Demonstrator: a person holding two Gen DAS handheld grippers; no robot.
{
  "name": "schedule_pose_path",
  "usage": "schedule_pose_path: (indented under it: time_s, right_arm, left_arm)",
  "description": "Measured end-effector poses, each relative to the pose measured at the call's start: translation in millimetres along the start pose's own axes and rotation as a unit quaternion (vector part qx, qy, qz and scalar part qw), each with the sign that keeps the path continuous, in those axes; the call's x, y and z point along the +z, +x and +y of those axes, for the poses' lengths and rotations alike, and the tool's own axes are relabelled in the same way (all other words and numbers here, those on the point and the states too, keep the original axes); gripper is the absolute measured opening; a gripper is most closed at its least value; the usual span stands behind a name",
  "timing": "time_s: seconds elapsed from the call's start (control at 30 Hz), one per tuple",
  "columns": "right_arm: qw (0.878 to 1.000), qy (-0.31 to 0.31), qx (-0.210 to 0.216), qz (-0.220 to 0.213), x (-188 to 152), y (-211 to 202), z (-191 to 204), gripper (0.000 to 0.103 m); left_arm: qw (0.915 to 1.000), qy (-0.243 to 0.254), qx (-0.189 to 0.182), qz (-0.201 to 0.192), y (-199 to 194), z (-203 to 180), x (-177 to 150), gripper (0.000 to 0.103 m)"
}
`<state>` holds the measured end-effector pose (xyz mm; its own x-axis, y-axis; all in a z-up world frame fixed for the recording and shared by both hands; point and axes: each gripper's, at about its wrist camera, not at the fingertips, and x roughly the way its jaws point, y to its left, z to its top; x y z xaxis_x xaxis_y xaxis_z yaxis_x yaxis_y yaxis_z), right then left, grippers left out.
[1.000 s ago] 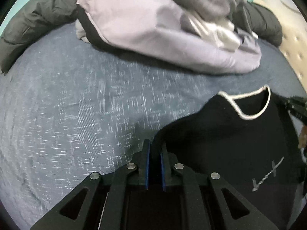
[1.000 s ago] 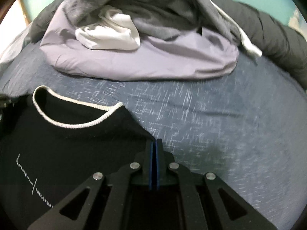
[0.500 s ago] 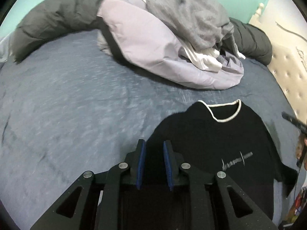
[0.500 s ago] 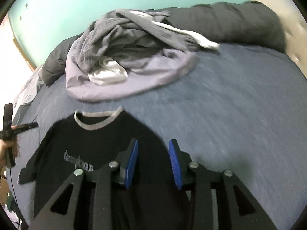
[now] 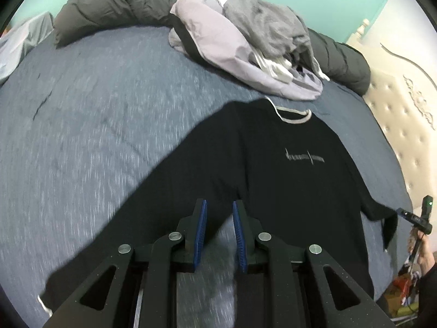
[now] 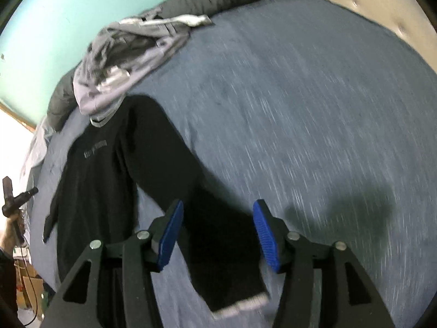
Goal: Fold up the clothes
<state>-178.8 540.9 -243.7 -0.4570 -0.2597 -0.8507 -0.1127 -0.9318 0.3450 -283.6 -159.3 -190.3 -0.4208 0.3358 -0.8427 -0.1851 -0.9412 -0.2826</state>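
Note:
A black sweatshirt with a pale collar trim lies spread flat, front up, on the blue bed sheet. My left gripper hovers over the join of its left sleeve and body. The jaws stand a narrow gap apart with nothing pinched. In the right wrist view the sweatshirt stretches away to the left. My right gripper hangs above its other sleeve, whose pale cuff is near the bottom edge. Its jaws are opening wide, and the pads do not touch the cloth below them.
A heap of lilac, grey and white clothes lies by a dark grey duvet roll at the bed's far side. A cream tufted headboard bounds one side. A hand holds a black device beyond the bed's edge.
Both grippers were shut on the sweatshirt near its collar. They let go, opened and pulled back and up. The right one swung out over the sleeve and rolled.

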Motion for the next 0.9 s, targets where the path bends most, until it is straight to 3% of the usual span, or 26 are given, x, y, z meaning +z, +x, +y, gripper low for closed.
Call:
schedule_pose_path:
  time_s: [0.1,0.37,0.67,0.87,0.9]
  right_arm:
    - [1.000,0.006,-0.003,0.019,-23.5,3.6,-5.9,0.054]
    - [0.994,-0.088,-0.026,0.053,-59.1,19.7,20.4,0.054]
    - [0.992,-0.107,-0.061,0.042,-66.5,33.9,35.6,0.054]
    - [0.981,-0.170,-0.074,0.056,-79.6,38.3,64.4,0.054]
    - [0.978,-0.181,-0.080,0.058,-80.7,40.2,66.3,0.050]
  left_arm:
    - [1.0000,0.005,-0.003,0.004,-7.7,-9.8,-20.6,0.022]
    - [0.9993,0.033,0.001,0.017,-19.1,-34.2,-58.3,0.023]
    - [0.9989,0.040,0.004,0.022,-23.5,-44.7,-70.3,0.027]
    - [0.9988,0.042,0.006,0.024,-21.2,-45.8,-68.7,0.029]
    - [0.9989,0.041,0.006,0.023,-20.8,-46.0,-68.5,0.029]
